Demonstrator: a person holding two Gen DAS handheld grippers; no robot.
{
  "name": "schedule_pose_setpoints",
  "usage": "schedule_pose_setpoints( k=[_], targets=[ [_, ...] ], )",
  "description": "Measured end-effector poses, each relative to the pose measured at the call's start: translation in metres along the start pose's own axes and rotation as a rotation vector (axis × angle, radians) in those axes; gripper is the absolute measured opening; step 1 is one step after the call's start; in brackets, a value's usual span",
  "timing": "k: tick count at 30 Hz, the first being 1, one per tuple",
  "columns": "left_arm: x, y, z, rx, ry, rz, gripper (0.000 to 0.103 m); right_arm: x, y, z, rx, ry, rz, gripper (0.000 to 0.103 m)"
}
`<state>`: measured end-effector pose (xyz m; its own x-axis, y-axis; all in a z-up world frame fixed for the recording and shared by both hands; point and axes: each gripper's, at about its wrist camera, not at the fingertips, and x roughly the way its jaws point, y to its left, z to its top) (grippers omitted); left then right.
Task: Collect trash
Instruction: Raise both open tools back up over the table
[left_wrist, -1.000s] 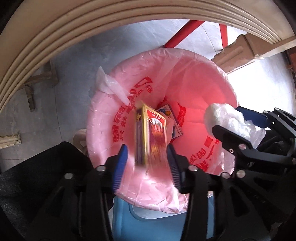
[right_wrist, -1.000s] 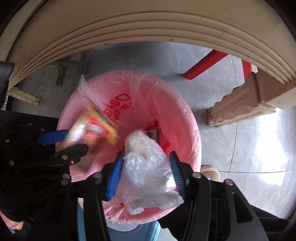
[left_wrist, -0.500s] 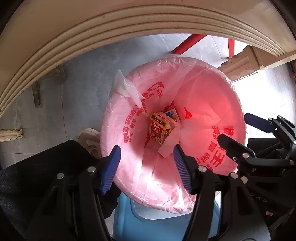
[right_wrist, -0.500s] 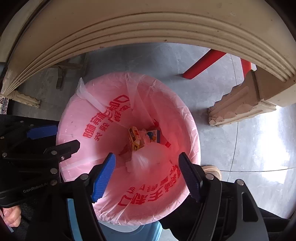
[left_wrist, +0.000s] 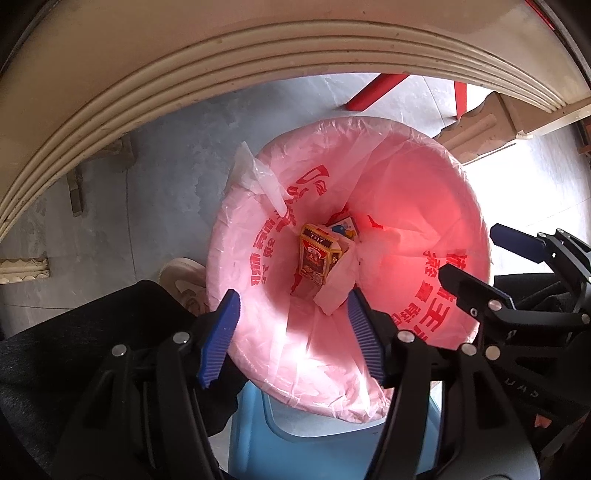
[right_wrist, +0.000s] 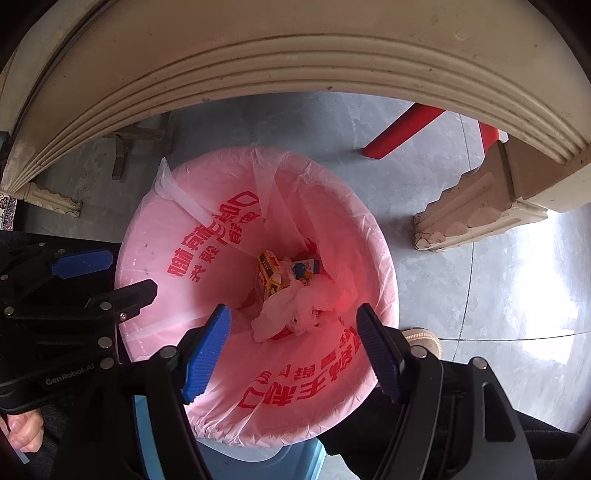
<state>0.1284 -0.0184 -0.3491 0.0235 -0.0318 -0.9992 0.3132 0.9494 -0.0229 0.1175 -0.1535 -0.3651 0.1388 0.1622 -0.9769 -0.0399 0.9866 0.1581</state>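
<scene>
Both pieces of trash have been let go since a second ago: the box that was clamped in the left gripper (left_wrist: 291, 336) and the crumpled plastic bag that was clamped in the right gripper (right_wrist: 293, 349) are now seen lying at the bottom of the bin. At the left of the left wrist view a pale shoe (left_wrist: 184, 282) is seen on the grey floor (left_wrist: 166, 192), just beside the bin, which suggests the bin is kept close to the person's feet for easy dropping. The left gripper is held over the near rim with its jaws spread wide and nothing between them. Further right, the pink bin liner (left_wrist: 406, 206) is stretched over the rim of the blue bin (left_wrist: 258, 435), so whatever is dropped is caught inside it. At the bottom, the red and gold box (left_wrist: 317, 254) is stood on end against the liner, with the crumpled plastic bag (left_wrist: 341, 280) touching its right side; a smaller carton (left_wrist: 345, 226) is partly hidden behind them and cannot be identified with certainty. The right gripper, likewise wide open and empty, is held over the right rim. Above it all, a cream table edge (right_wrist: 295, 74) is seen, from which the trash was probably gathered.
</scene>
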Motion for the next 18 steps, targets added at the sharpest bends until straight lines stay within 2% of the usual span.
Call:
schedule_pose_setpoints(
  k=[5,9,14,18],
  targets=[
    [-0.009,0.003,-0.004,-0.006,-0.015,0.012,0.060,-0.012,-0.002,-0.004,0.013,-0.017,0.001,0.069],
    [-0.031,0.007,-0.011,-0.010,-0.053,0.033,0.060,-0.035,-0.001,-0.006,0.028,-0.061,0.013,0.069],
    [-0.078,0.008,-0.020,-0.008,-0.128,0.020,0.060,-0.081,0.005,-0.007,0.017,-0.163,0.008,0.069],
    [-0.133,0.012,-0.019,-0.009,-0.203,0.021,0.060,-0.127,0.007,-0.004,0.018,-0.246,0.027,0.069]
  ],
)
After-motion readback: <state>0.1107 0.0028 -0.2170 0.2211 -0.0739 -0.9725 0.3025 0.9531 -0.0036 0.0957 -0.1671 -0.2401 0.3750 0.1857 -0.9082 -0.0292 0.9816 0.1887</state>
